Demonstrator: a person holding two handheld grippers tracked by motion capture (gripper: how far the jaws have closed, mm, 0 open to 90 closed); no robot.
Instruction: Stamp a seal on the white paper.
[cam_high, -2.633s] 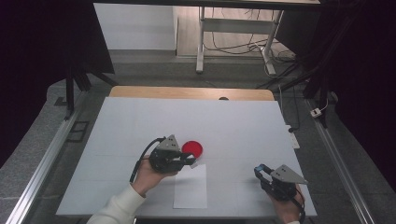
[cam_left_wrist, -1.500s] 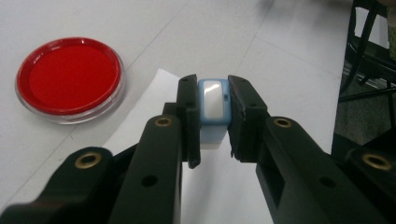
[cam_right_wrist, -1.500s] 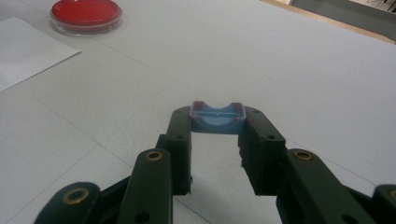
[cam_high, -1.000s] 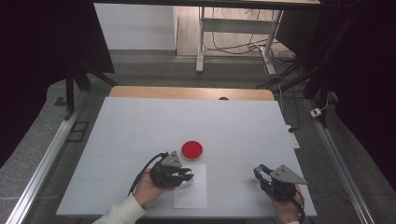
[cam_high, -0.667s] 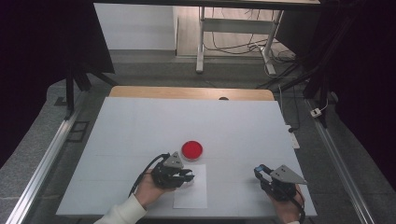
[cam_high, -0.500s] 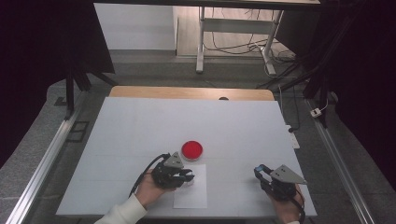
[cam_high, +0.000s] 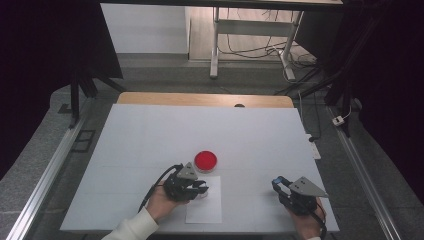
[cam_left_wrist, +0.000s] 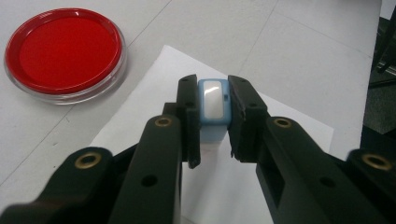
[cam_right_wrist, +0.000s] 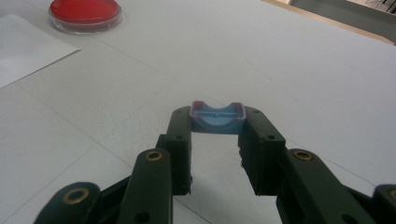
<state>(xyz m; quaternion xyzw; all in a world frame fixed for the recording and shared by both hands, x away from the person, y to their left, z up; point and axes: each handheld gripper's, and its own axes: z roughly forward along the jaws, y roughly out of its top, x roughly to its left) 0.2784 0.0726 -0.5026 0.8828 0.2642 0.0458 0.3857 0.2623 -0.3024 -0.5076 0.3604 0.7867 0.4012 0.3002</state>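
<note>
Left gripper (cam_left_wrist: 214, 140) pinches a small light-blue stamp (cam_left_wrist: 214, 107) between its black jaws, the glossy white panel on the stamp's top facing the camera in the left gripper view. That stamp stands over the sheet of white paper (cam_left_wrist: 289, 140); its foot is hidden behind the jaws, so whether it presses on the sheet or hangs just above it cannot be told. In the high view the left gripper (cam_high: 201, 187) sits at the upper left corner of the paper (cam_high: 205, 207), held by the person's left hand (cam_high: 161, 204). Just beyond the paper's far edge lies the round red ink pad (cam_high: 205, 160) in its clear dish, close to the gripper but apart from it. Over at the right, well away from the paper, the right gripper (cam_right_wrist: 215, 140) clamps a shallow blue stamp cap (cam_right_wrist: 216, 117), probably the stamp's own cover, its open hollow turned upward with a reddish tinge along the rim. It hovers low over the bare white table (cam_high: 150, 135), near the front right corner (cam_high: 276, 184)
</note>
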